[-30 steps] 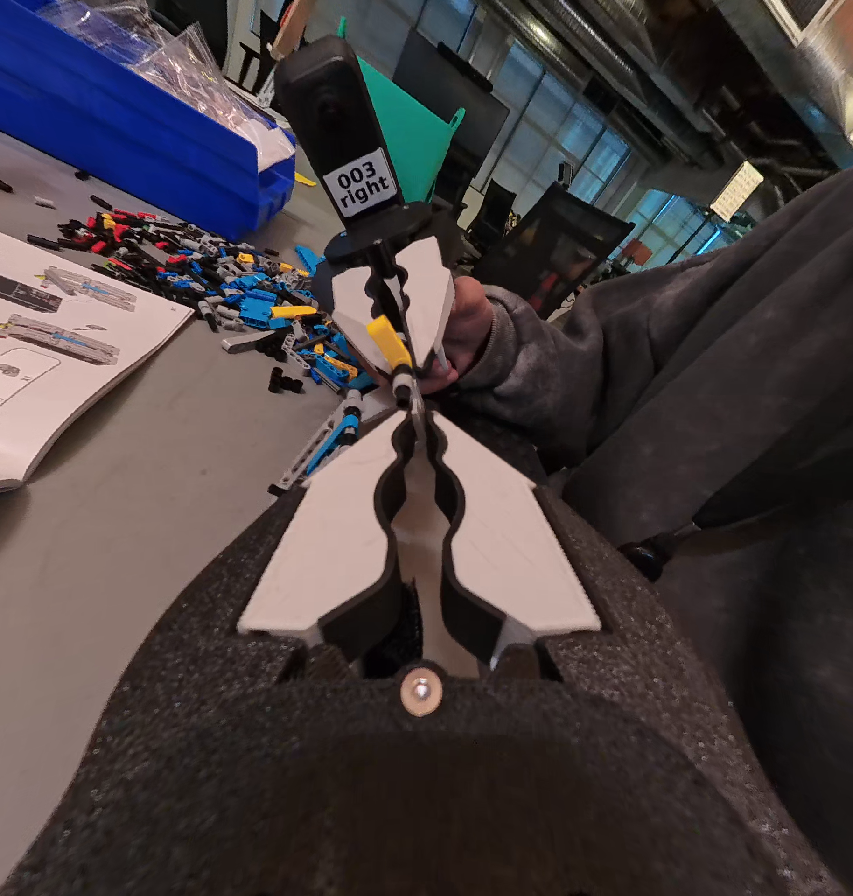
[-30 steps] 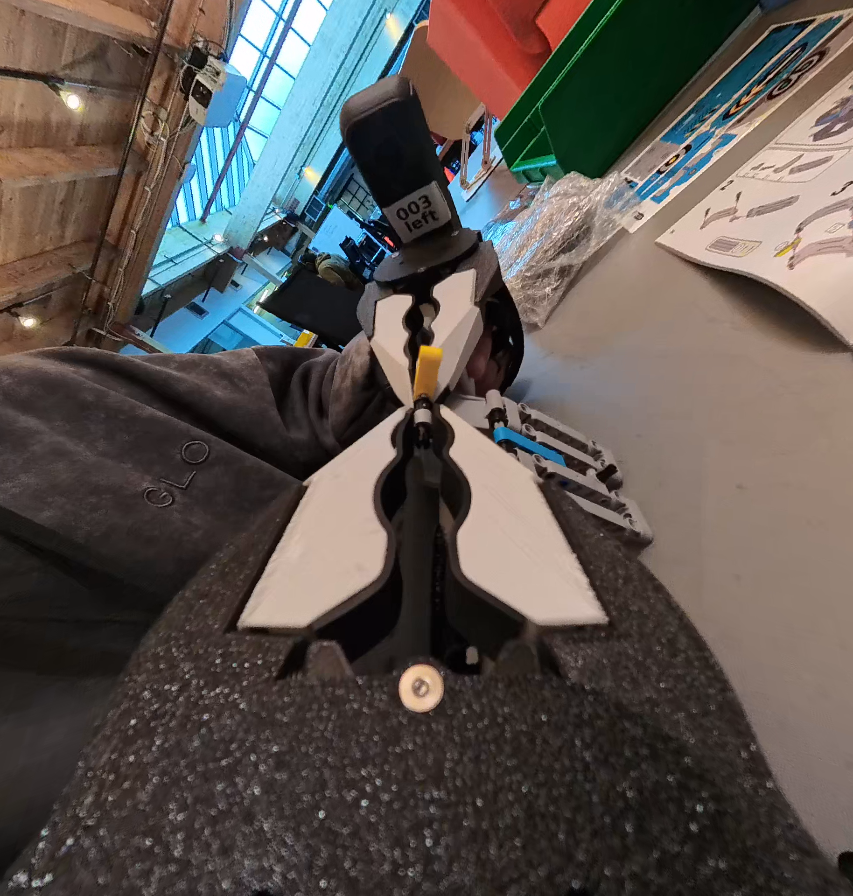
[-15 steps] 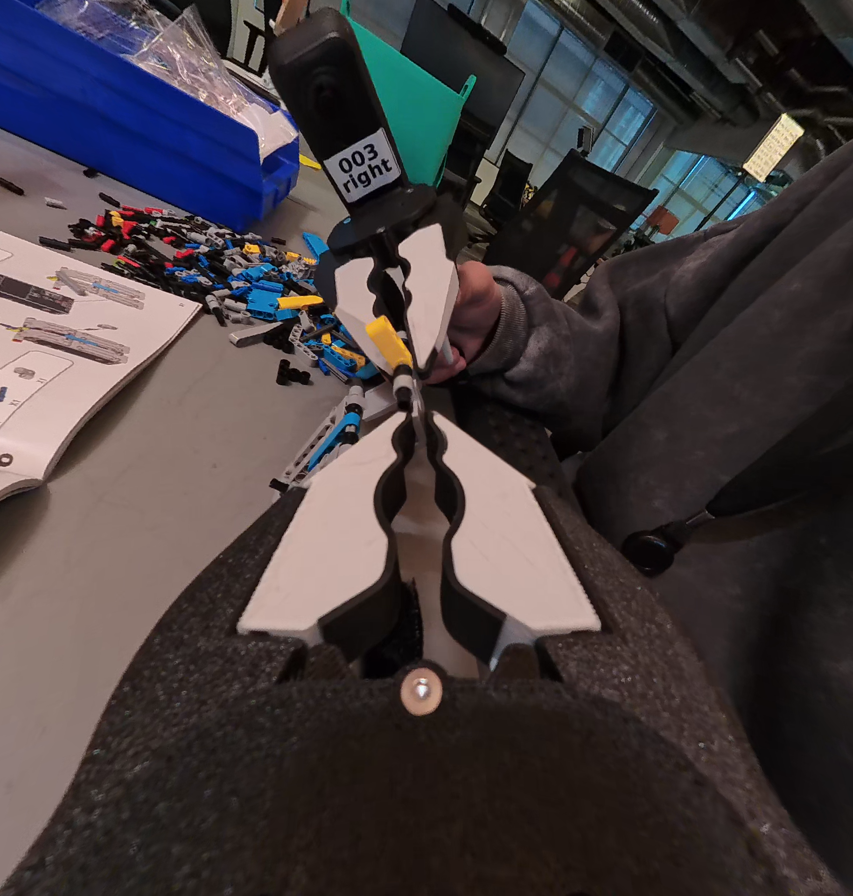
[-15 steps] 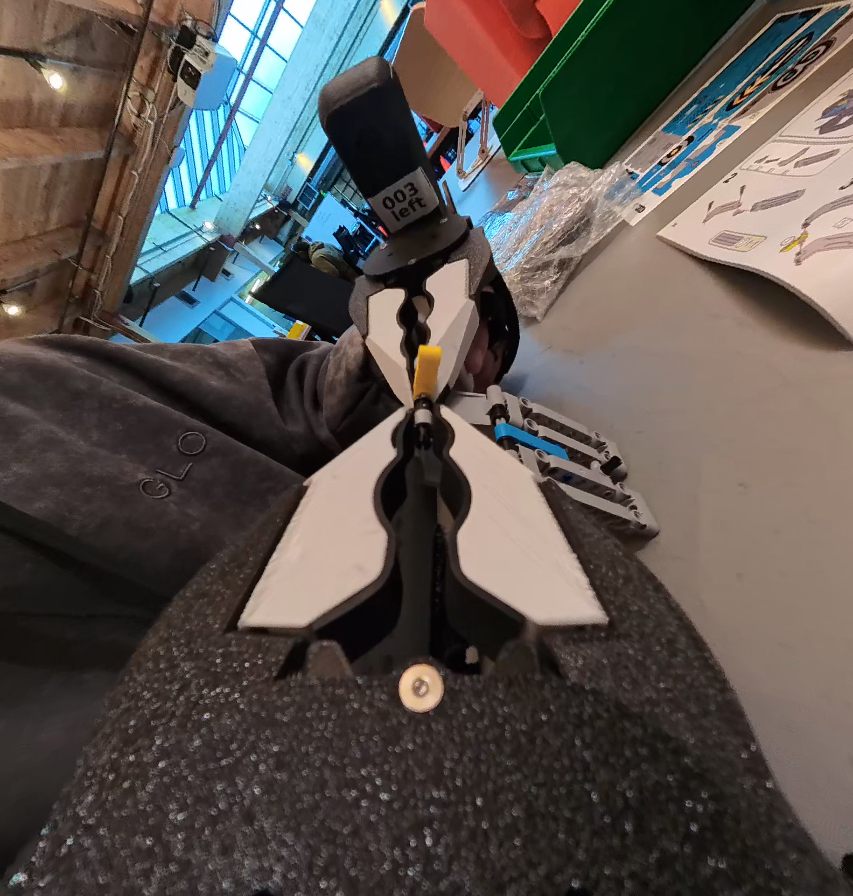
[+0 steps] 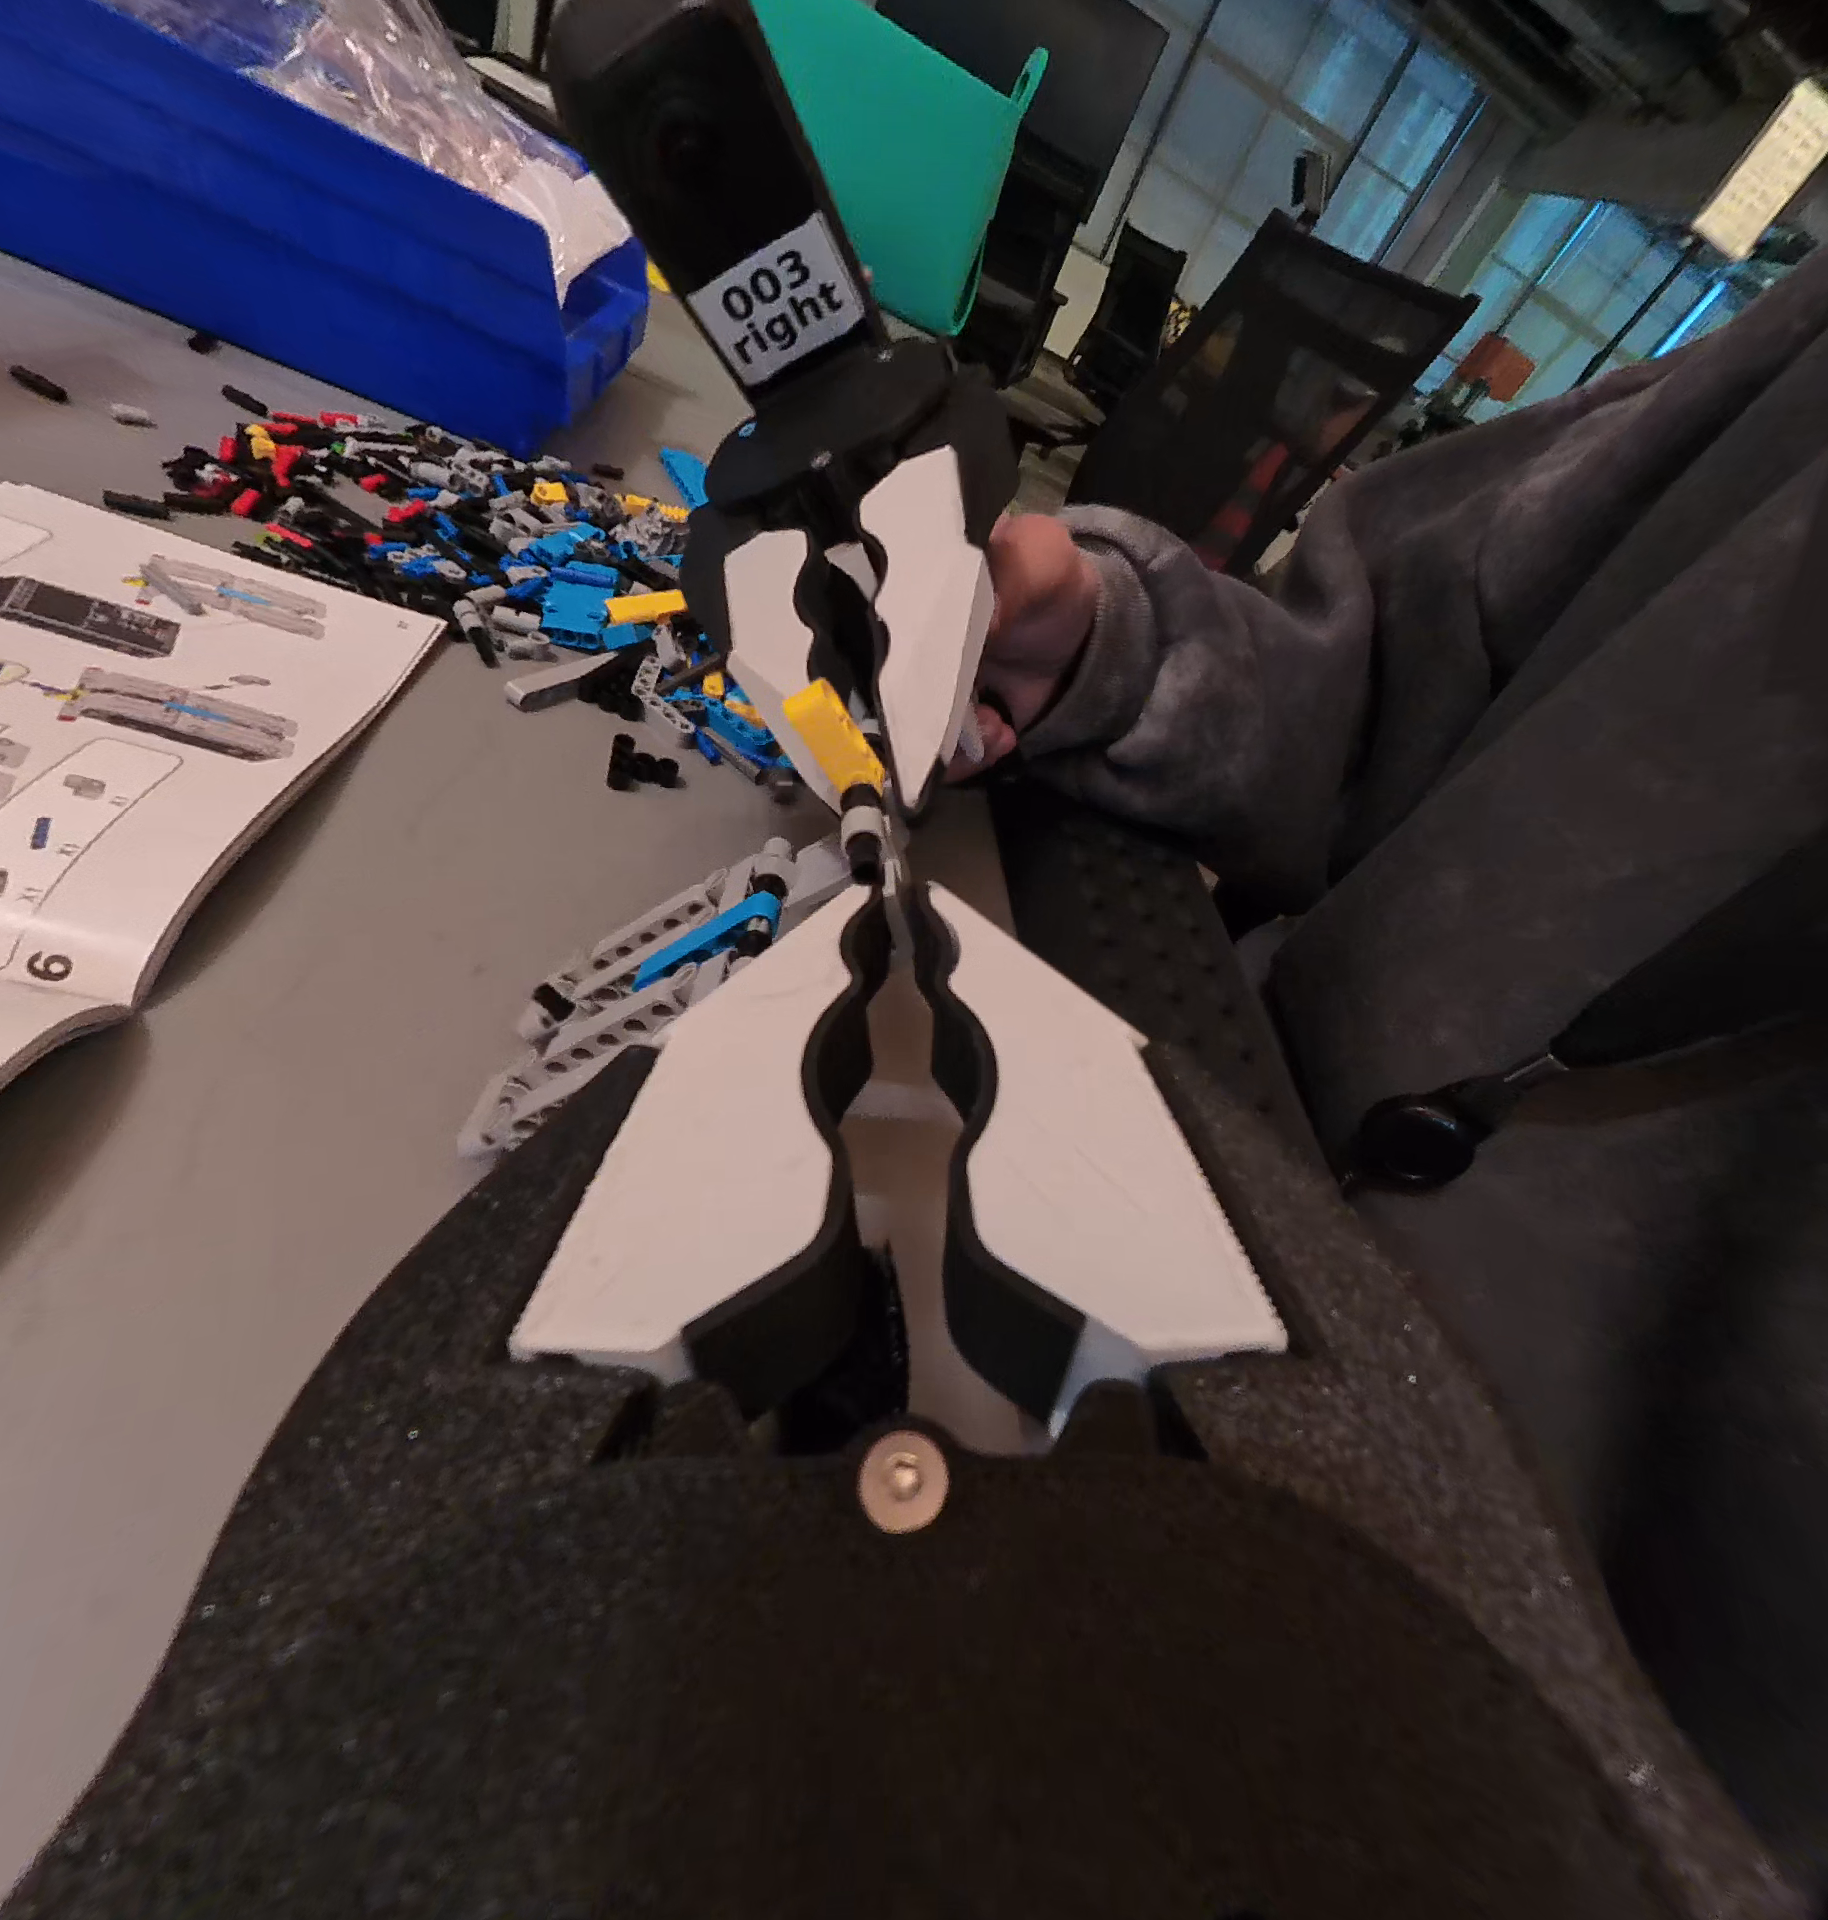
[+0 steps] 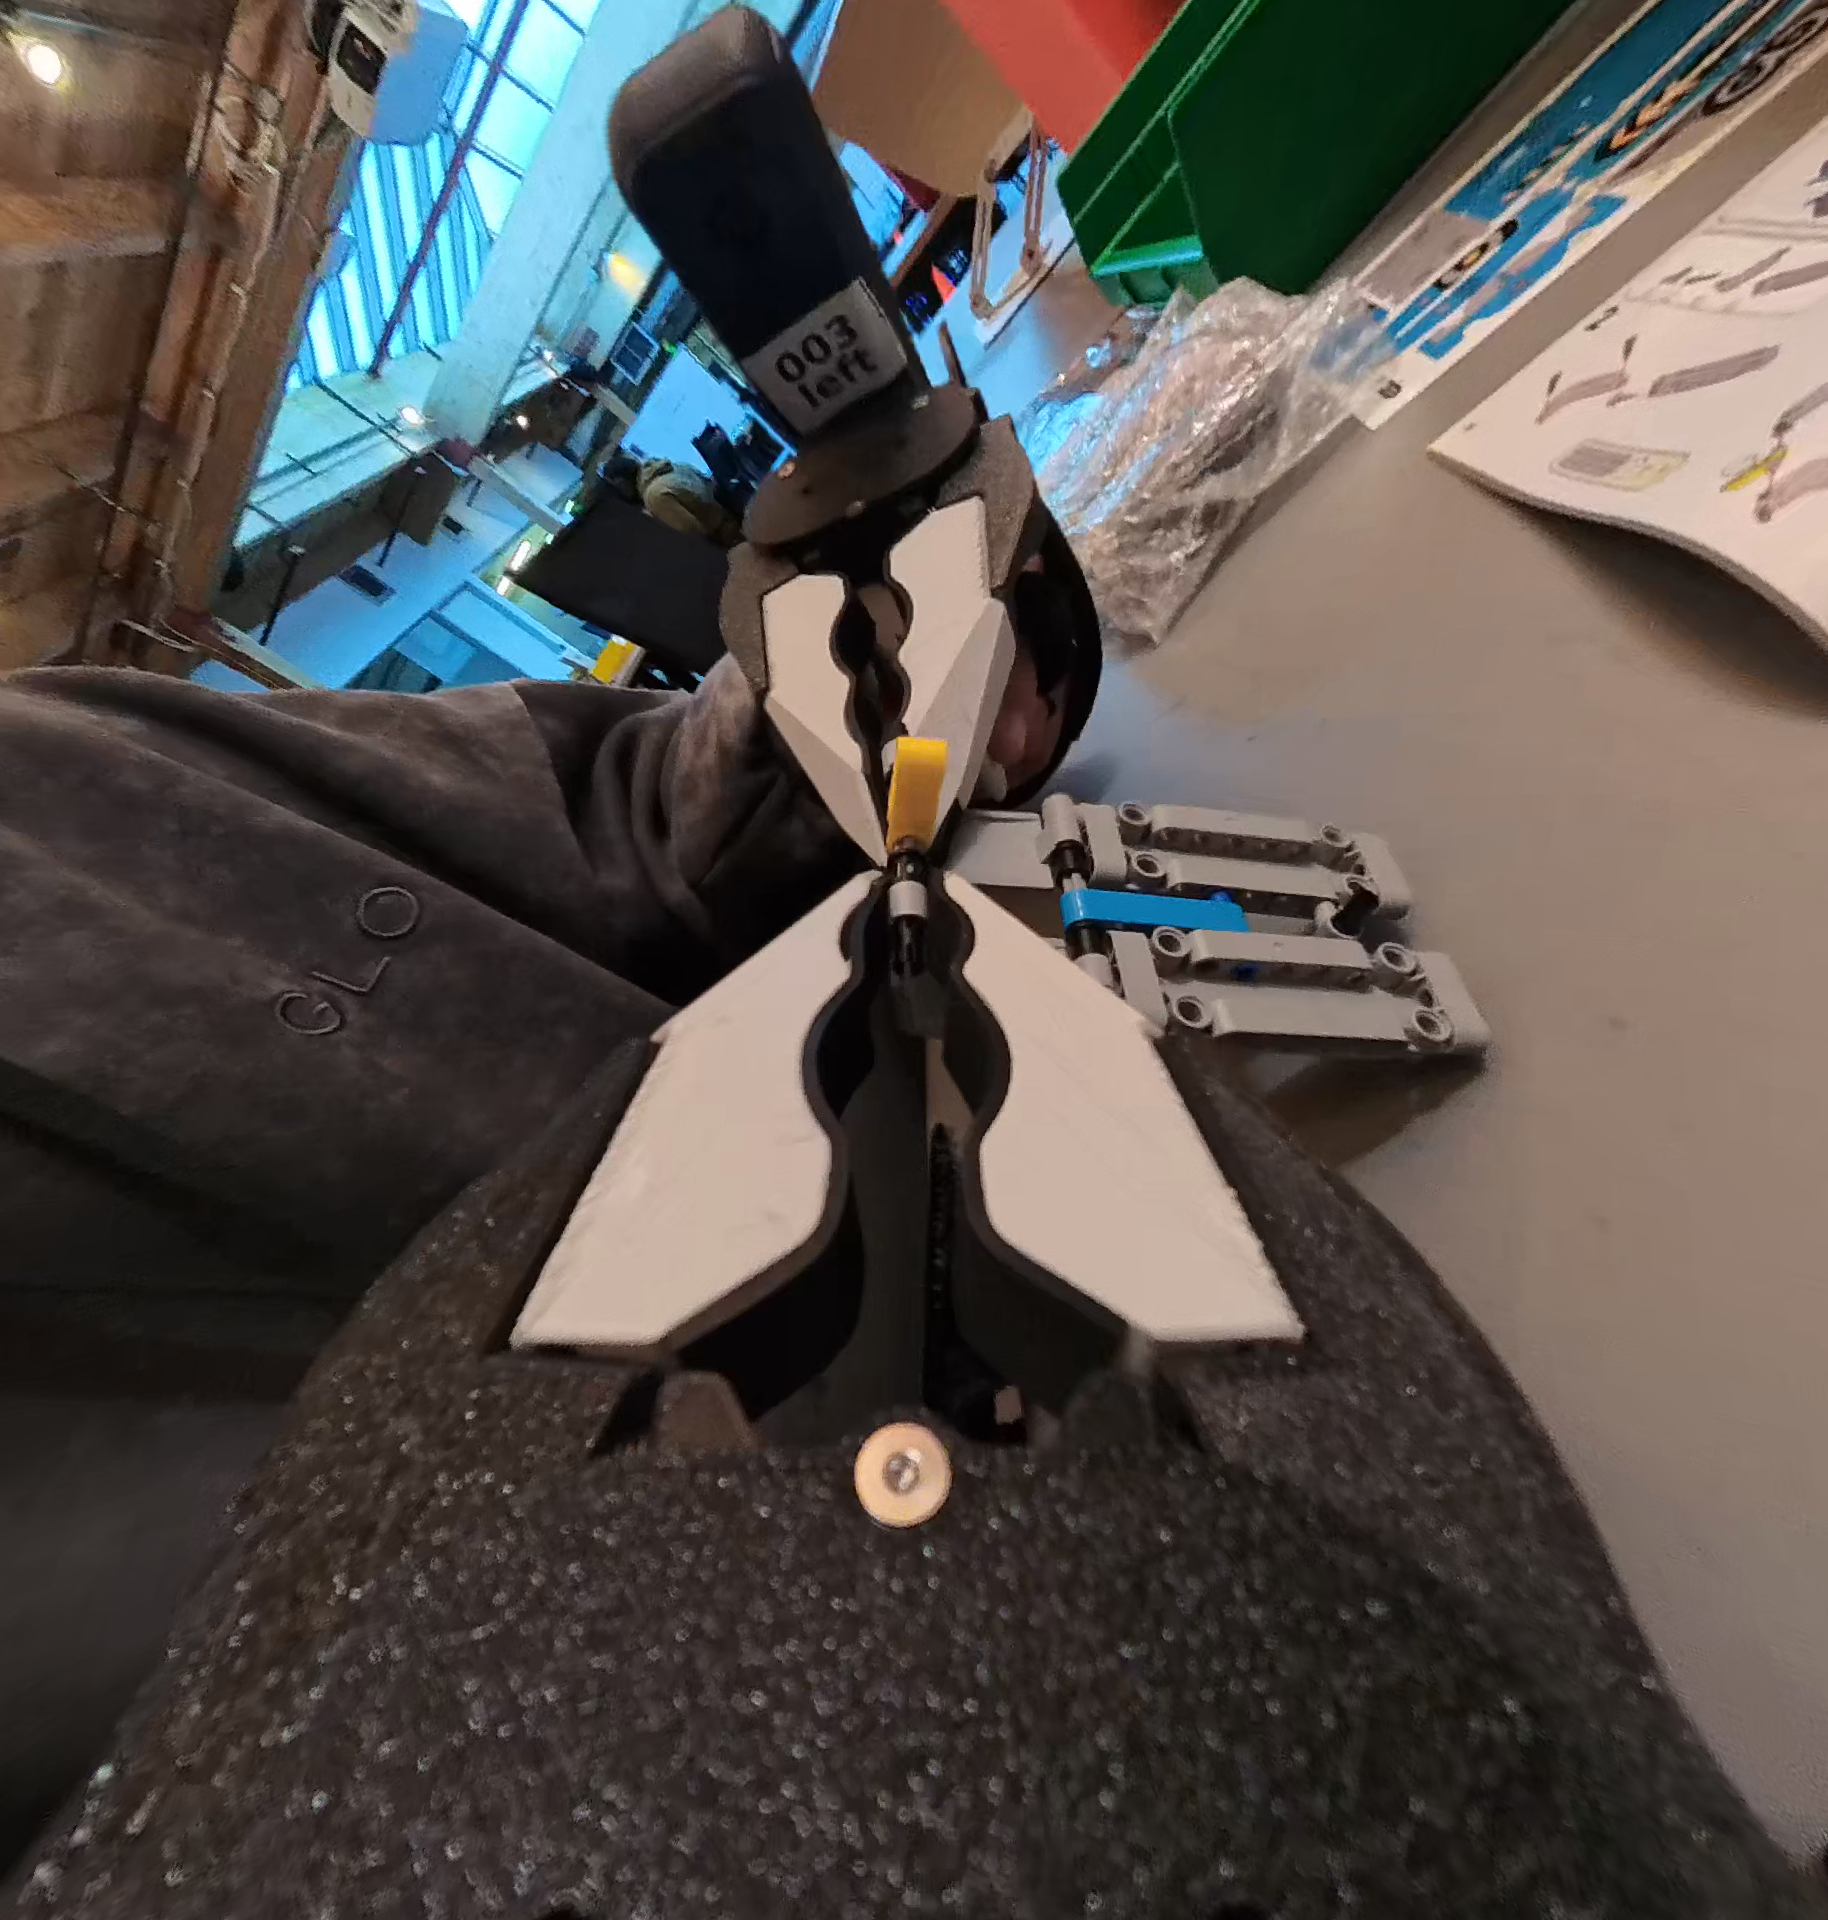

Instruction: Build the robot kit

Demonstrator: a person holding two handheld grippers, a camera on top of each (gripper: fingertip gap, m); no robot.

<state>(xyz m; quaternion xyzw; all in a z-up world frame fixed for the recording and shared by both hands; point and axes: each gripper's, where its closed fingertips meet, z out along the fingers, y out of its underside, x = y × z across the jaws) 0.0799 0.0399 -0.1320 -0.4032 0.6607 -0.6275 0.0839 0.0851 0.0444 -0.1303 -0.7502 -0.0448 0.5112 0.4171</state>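
Note:
My two grippers face each other tip to tip above a grey table [image 5: 266, 1195]. Between them is a small piece: a yellow connector [image 5: 832, 732] on a black axle with a grey bush [image 5: 863, 826]. My right gripper [image 6: 908, 896] is shut on the axle, with the grey bush [image 6: 905, 899] between its tips and the yellow connector [image 6: 915, 792] beyond. My left gripper [image 5: 892, 896] is shut, its tips against the axle's black end; I cannot tell whether it pinches the axle. A hand [image 5: 1035, 623] holds the right gripper.
A grey beam frame with a blue beam [image 6: 1253, 935] lies on the table just beside the grippers and also shows in the left wrist view [image 5: 661, 966]. An open instruction booklet [image 5: 162, 727], a pile of loose pieces [image 5: 494, 561], a blue bin [image 5: 266, 229], a green bin [image 6: 1357, 156] and plastic bags [image 6: 1201, 416] lie farther off. Left and right tips are no more than a few centimetres apart.
Both grippers have tilted and shifted a little together. They stay tip to tip with the yellow connector and axle between them.

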